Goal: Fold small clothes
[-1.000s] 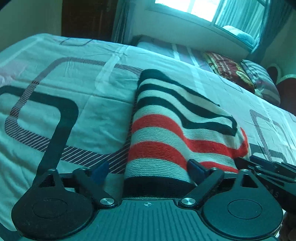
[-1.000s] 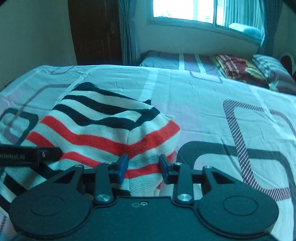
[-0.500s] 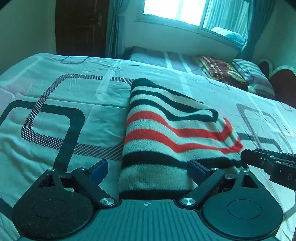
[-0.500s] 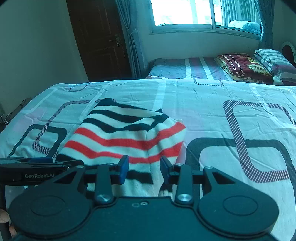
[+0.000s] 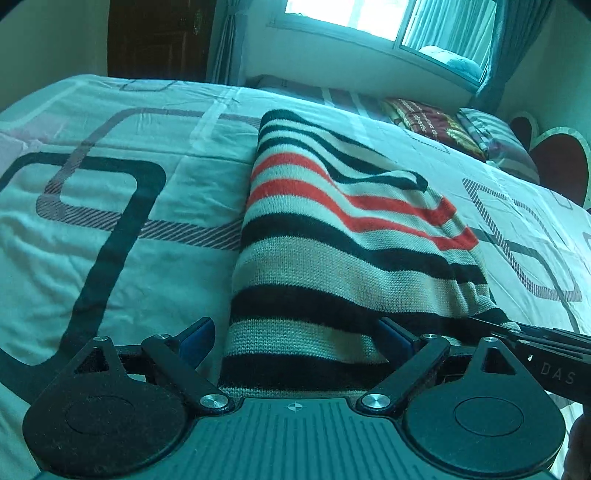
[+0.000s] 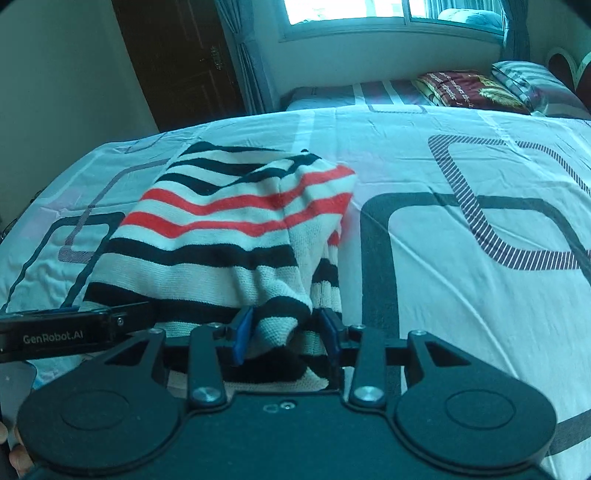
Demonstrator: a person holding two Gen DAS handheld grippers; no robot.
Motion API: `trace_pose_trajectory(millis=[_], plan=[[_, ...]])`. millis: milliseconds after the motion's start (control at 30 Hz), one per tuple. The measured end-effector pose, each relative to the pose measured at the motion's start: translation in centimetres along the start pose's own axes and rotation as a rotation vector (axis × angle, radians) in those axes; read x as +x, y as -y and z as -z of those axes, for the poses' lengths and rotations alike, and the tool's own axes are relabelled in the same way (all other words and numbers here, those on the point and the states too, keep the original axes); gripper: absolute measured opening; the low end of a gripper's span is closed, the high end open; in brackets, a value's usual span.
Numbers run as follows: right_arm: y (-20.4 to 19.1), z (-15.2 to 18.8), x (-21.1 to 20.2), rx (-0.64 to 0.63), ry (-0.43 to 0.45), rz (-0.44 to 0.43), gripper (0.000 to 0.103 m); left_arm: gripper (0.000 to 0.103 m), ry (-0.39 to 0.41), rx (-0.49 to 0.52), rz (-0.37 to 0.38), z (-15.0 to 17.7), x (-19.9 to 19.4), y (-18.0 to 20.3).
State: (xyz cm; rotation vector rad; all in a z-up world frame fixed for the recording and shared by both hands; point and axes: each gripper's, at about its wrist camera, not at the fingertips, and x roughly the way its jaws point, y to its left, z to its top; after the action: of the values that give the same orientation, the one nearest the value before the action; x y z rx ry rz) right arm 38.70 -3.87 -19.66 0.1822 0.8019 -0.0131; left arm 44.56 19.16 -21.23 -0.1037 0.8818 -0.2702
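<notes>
Status of the fold: the striped sweater [image 5: 332, 236] lies on the bed [image 5: 110, 229] directly ahead of both tongs, already gathered into a narrow, doubled bundle with its left edge straight. The near hem runs back under both tools. The right side is less tidy: a loose flap and a ribbed cuff hang down beside the bundle in the right wrist view. The judgement is that at least one fold is made and that the final fold, plus squaring of the right edge, is not yet done.

Left tongs [image 5: 295, 343]: jaws stand wide, one blue pad on each side of the near hem. No pad visibly presses the cloth, so this reads as straddling, not gripping.

Right tongs [image 6: 284, 332]: jaws are partly apart and have just been opening. A corner of the sweater hangs between the pads; the pads do not appear to pinch it, so the corner looks released.

Each tool shows at the edge of the other's view, close alongside, so the two work near together at the same hem.

Surroundings: far beyond the tongs lie pillows [image 6: 472, 88] at the head of the bed, with a window [image 6: 391, 14] above and a dark door [image 6: 184, 59] to the far left. The sheet around the sweater carries nothing else. Nothing blocks the fold; the only hazards are the dangling cuff and the closeness of the two tools.
</notes>
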Motion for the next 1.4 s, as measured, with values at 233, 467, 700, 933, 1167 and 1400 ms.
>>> trace_pose_trajectory(millis=[233,467,700,933,1167,1400], plan=[[-0.2,0.0,-1.8,0.051,0.025,0.02,0.042,0.093,0.012,0.025,-0.006,0.2,-1.5,0.2],[0.9,1.1,-0.6,0.147,-0.046,0.041,0.048,0.093,-0.031,0.078,-0.045,0.3,-2.1,0.2],[0.1,0.9,-3.4,0.174,-0.003,0.056,0.049,0.103,-0.07,0.102,-0.093,-0.3,-2.9,0.7],[-0.2,1.2,-6.0,0.145,0.037,0.069,0.049,0.103,-0.078,0.11,-0.207,-0.4,-4.0,1.3],[-0.2,2.0,-9.7,0.127,0.076,0.089,0.054,0.103,-0.063,0.174,-0.297,-0.7,-7.2,2.5],[-1.1,3.2,-14.2,0.103,0.111,0.071,0.058,0.103,0.144,0.295,-0.29,0.4,-14.5,5.1]])
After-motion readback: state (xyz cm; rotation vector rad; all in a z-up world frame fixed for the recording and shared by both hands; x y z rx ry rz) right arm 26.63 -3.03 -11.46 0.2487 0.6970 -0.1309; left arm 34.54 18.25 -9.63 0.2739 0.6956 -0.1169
